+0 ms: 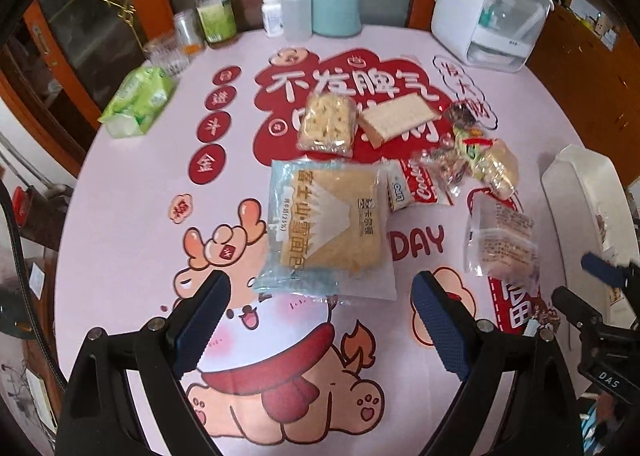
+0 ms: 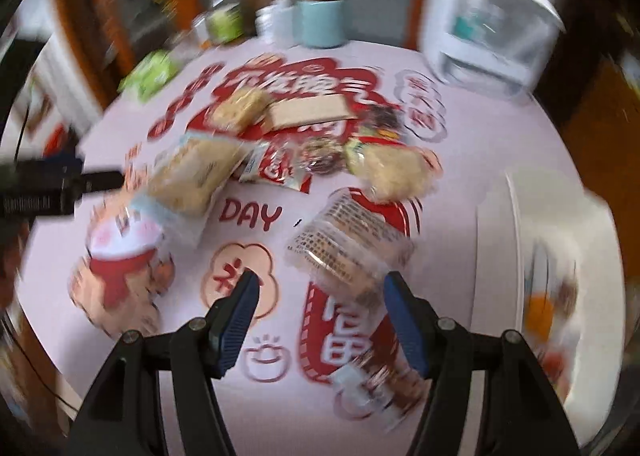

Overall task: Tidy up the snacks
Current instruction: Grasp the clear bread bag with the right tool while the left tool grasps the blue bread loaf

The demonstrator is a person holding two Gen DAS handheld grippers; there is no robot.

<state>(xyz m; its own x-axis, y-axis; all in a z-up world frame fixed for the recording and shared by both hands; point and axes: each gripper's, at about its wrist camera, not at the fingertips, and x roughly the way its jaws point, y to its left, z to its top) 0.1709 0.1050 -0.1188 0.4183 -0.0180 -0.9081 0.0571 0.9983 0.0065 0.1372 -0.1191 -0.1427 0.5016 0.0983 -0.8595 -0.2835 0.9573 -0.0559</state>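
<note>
Overhead, a round table (image 1: 120, 184) under a pink cartoon-printed cloth carries a scatter of wrapped snacks. The left gripper (image 1: 320, 320) hovers low over the near edge, its blue-padded fingers (image 1: 200, 320) spread wide and holding nothing; a large bread packet (image 1: 328, 224) with a blue-and-white mountain print lies flat just beyond the fingertips. Behind that packet sit a clear-wrapped cracker pack (image 1: 326, 124) and a pale wafer block (image 1: 400, 118), side by side on the red lettering. To their right lies a loose heap of small sweets in crinkled wrappers (image 1: 468, 152), with a red cookie pack (image 1: 420, 186) beside the bread. A clear packet with printed text (image 1: 500, 236) rests nearer the right edge, close to a white tray (image 1: 588, 192).

The right gripper (image 2: 320, 316) shows in a motion-blurred frame, its jaws also parted and empty, the clear text-printed packet (image 2: 348, 248) lying on the cloth just ahead and between the fingertips; whether either pad touches it cannot be told through the blur. A small wrapped snack (image 2: 372, 380) lies under the right finger.

Along the far rim stand a green tissue pack (image 1: 138, 100), a bottle with a green label (image 1: 214, 12), a pale blue canister (image 1: 336, 4) and a white countertop appliance (image 1: 488, 4).
</note>
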